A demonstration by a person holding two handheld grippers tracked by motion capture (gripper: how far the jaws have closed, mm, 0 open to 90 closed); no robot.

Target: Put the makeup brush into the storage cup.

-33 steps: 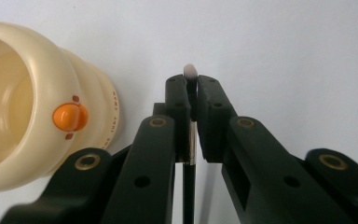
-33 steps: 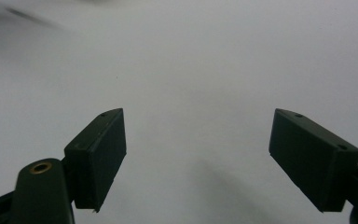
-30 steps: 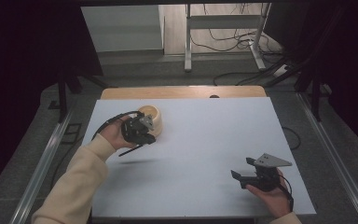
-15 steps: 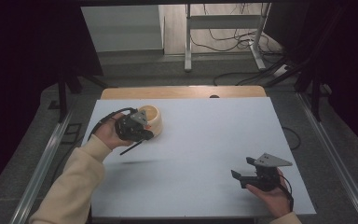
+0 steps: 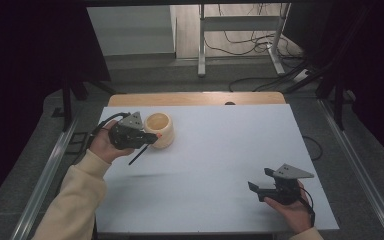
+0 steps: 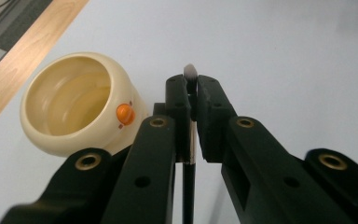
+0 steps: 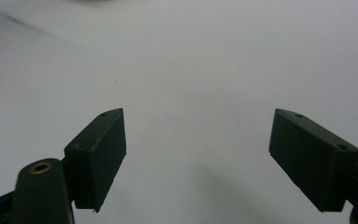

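Left gripper (image 5: 150, 140): closed tight on a thin black stick (image 6: 189, 154) with a pale tip, which ran up between the pads and poked out just past them; in the high view the dark shaft hung down and back toward 7 o'clock from the hand
Right gripper (image 5: 258, 186): jaws stood wide apart with nothing between them, resting in the hand at about 5 o'clock on the counter (image 5: 220, 150), well apart from the work
Cream pot (image 5: 158, 129): sat upright at roughly 10 o'clock on the counter, mouth open, an orange knob (image 6: 125, 114) on its side wall; in the left gripper view it lay at about 9 o'clock from the pads, just beside them
Stick tip: near the pot's rim but outside the opening, off to the pot's side
Step in hand: judged to be bringing the stick's pale tip to the pot's mouth, to dip or stir inside
Doing it well: the grip should stay firm so the thin shaft does not swivel between the pads; the tip would need to come over the rim and go in well inside the opening, so that it does not knock the wall
Risk: the pot looked light and stood free, so a sideways nudge could slide or tip it; the idle right gripper could steady it
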